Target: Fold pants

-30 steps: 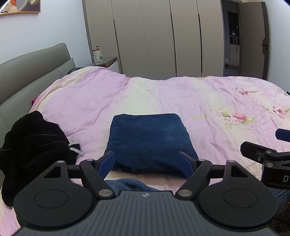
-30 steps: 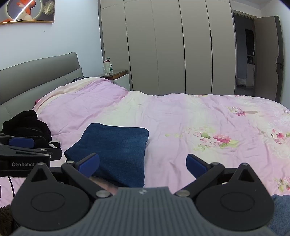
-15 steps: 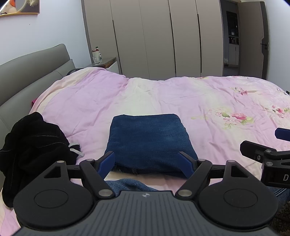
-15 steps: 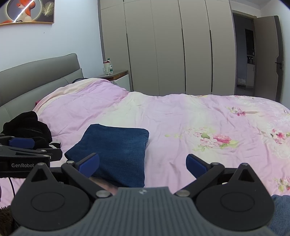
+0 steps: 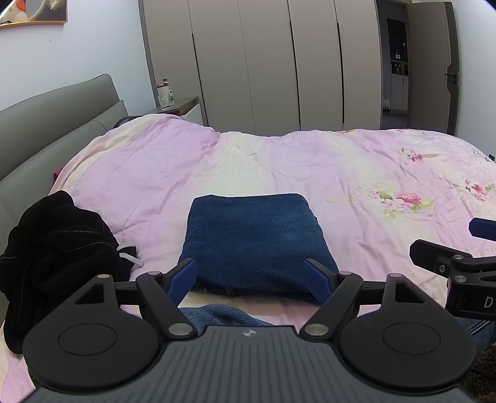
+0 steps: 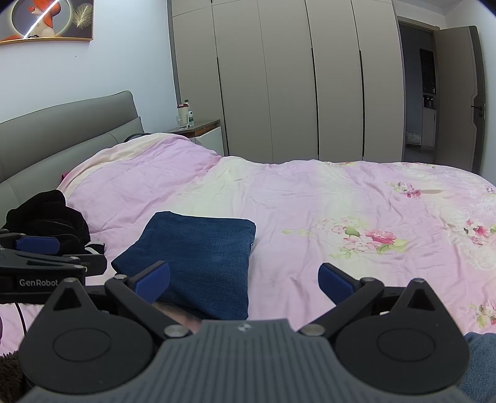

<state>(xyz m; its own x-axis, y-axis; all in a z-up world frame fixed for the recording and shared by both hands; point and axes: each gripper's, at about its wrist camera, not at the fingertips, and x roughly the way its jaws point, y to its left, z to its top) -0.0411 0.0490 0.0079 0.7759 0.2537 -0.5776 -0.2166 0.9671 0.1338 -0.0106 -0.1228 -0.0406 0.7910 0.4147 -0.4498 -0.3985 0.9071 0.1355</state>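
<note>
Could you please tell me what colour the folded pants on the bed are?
Dark blue denim: the folded pants, clearest in the left wrist view.

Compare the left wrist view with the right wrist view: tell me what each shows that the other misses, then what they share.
Only the left wrist view shows the white cord beside the black garment and a strip of loose denim just behind the left gripper, whose jaws stand open.

Only the right wrist view shows the whole wall picture with its orange figure, the GenRobot lettering on the left gripper's side, and the open right gripper head-on.

Both show the folded jeans lying on the pink quilt, the black garment, the grey headboard and the wardrobe.
</note>
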